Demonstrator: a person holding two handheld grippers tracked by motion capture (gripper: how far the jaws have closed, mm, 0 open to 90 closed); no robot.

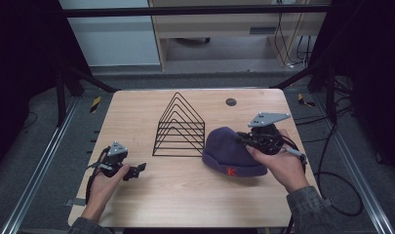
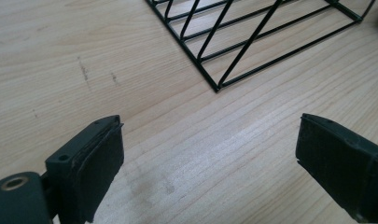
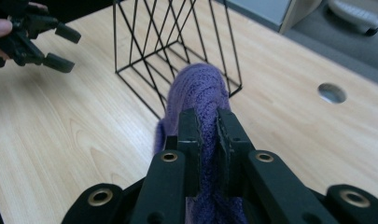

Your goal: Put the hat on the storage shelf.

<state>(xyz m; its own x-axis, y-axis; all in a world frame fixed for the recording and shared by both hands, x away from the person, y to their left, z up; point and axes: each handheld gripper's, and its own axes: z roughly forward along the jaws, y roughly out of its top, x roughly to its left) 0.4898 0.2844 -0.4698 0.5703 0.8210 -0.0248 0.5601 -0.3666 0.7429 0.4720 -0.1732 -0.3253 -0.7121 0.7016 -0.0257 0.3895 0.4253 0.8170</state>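
The right tongs [image 3: 207,140] are clamped on a fold of the purple knit beanie [image 1: 229,148], pinching the wool tight between their two black jaws. In the high view the beanie sits on the right half of the worktop [image 1: 185,195], just right of the black wire rack [image 1: 180,127], with its cuff and a small red mark turned toward the near edge. The right hand [image 1: 280,165] holds its tongs at the beanie's far right side, and the right gripper view shows the knit pulled up into a ridge, so the step in hand looks like lifting the beanie off the wood.

The left tongs [image 2: 205,163] stand wide apart with nothing between them, low over bare wood at the near left, pointing toward the rack's near corner. The left hand [image 1: 105,183] rests by the near edge, well apart from the beanie.

Next, the lift likely needs to clear the cuff from the worktop without the wool slipping out of the pinch; the hold is on a thin fold, so a slow rise seems wise. If the beanie is meant for the rack, it must pass over the pointed wire tops and settle there, and the free left tongs could steady the light rack or take the hanging cuff.
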